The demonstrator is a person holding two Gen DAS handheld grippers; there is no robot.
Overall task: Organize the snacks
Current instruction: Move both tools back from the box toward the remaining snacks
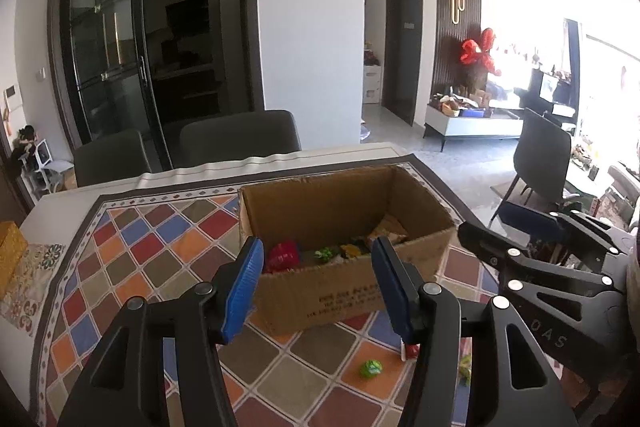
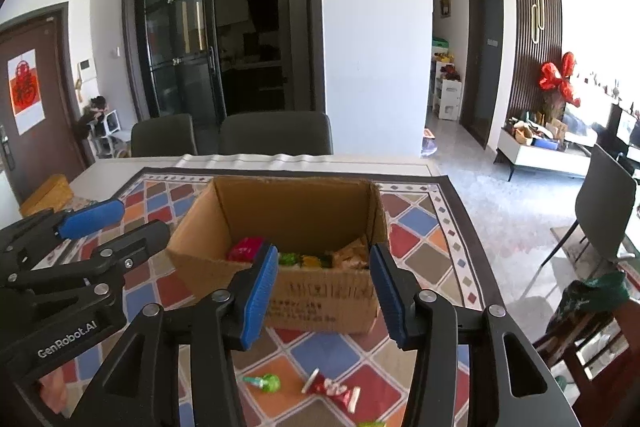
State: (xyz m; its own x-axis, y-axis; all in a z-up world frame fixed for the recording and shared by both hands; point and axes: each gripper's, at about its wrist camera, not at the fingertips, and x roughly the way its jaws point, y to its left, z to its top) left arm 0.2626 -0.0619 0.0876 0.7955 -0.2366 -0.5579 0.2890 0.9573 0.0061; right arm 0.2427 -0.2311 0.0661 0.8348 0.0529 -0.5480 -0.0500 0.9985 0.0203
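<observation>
An open cardboard box (image 1: 344, 203) (image 2: 296, 211) stands on the patterned tablecloth (image 1: 160, 251) (image 2: 416, 247). Inside lie a red packet (image 1: 282, 255) (image 2: 246, 248), green and yellow candies (image 1: 326, 253) (image 2: 290, 259) and tan packets (image 2: 350, 255). On the cloth in front lie a green candy (image 1: 371, 368) (image 2: 269, 383) and a red-and-white wrapped candy (image 2: 332, 389) (image 1: 412, 350). My left gripper (image 1: 316, 287) is open and empty, held just before the box. My right gripper (image 2: 324, 291) is open and empty, also before the box. Each gripper shows in the other's view, the right one (image 1: 540, 255) and the left one (image 2: 80, 239).
Two dark chairs (image 1: 236, 139) (image 2: 276, 133) stand behind the table. A yellow box (image 1: 10, 247) (image 2: 50, 193) sits at the table's left edge. Another chair (image 2: 608, 211) stands on the floor to the right, and a green bag (image 2: 596, 293) lies near the right edge.
</observation>
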